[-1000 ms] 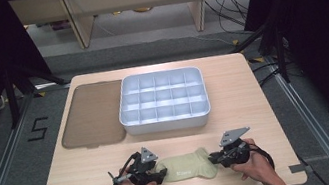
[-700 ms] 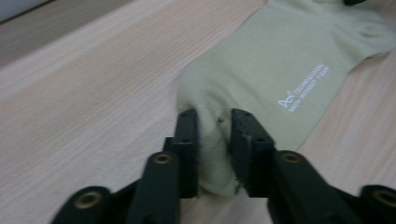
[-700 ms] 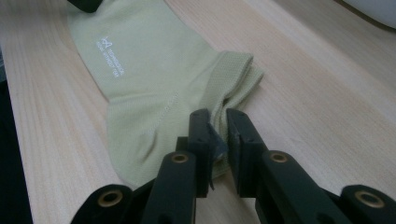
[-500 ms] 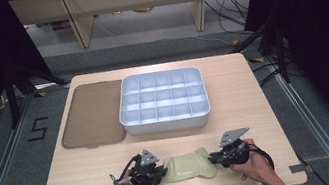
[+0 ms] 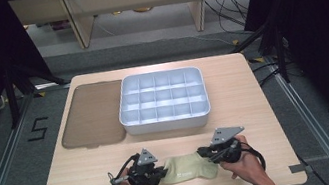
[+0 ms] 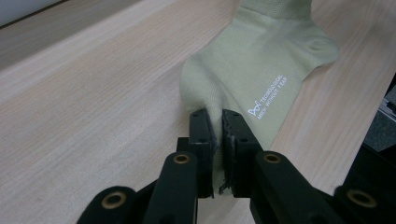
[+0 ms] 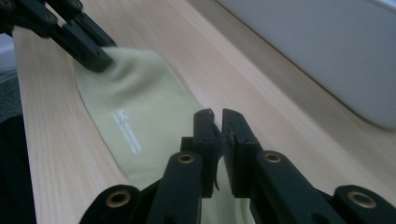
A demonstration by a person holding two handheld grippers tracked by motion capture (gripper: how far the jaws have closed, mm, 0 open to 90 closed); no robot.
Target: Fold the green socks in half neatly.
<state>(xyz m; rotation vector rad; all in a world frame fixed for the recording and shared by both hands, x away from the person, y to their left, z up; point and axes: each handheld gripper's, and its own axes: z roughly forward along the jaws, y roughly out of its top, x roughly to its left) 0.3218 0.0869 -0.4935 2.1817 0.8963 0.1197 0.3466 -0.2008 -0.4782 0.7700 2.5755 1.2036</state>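
**Sock pinched at both ends, near table edge**

We note a pale green sock [image 5: 185, 168] lying flat on the near part of the wooden table [image 5: 256, 107], between the two grippers, with small white lettering [image 6: 267, 97] on its upper side. The left gripper [image 6: 216, 133] has its jaws pressed together on a fold of fabric at one end; its jaws have just been closing, and the cloth stands up between the pads. The right gripper [image 7: 218, 135] is likewise clamped on the opposite end, jaws nearly together with a thin edge of fabric between them, having just been closing too. In the high view we see the left gripper [image 5: 158, 173] and right gripper [image 5: 212, 156] facing each other across the sock.

Beyond it sits a white compartment tray [image 5: 164, 100], its cells empty, and just beside that a brown lid [image 5: 90, 115] flat on the table.

Risks, as we judge them: each bite is shallow, so a lift or stretch could pull the knit out of one pair of pads, most likely the right. Uneven pulling would let the sock twist or sag and drag on the wood. Raising it toward the tray, a hanging middle could catch the tray's near wall.
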